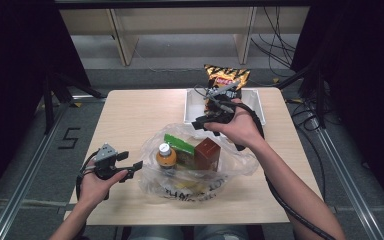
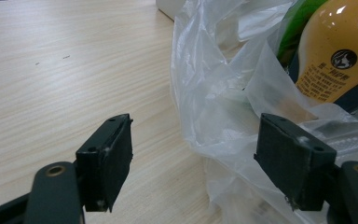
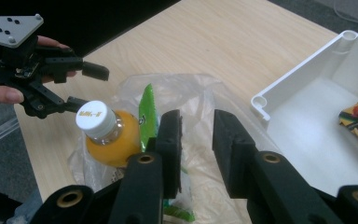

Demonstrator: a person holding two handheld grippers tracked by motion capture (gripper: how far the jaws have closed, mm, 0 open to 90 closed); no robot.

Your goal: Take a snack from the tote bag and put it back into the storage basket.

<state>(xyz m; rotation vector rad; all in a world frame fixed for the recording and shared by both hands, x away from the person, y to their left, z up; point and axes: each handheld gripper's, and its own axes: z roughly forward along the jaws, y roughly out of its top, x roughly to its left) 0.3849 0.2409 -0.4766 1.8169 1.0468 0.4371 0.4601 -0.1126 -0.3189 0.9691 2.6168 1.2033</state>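
Hovering over the plastic bag (image 1: 195, 167) mid-tabletop (image 1: 130, 120), right tool (image 3: 198, 140) with jaws narrowed to a small gap, gripping nothing. Waiting at the bag's left edge, left tool (image 1: 130, 165) gaping wide, empty. Standing upright inside the bag, orange bottle (image 1: 166, 156); lying in the white bin (image 1: 192, 107), chip packet (image 1: 225, 77).

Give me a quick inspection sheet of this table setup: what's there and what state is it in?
Surface: pale wooden table, bare at left.
Job's things: clear plastic bag holding an orange drink bottle, a green packet and a brown box; chip bag in the white bin.
Clutter: nothing seen.
Grippers: left gripper open at the bag's edge; right gripper above the bag, jaws apart, holding nothing.
Cables: one trails from each gripper; more on the floor behind.
Surroundings: dark curtains, metal rails, floor mark "5".
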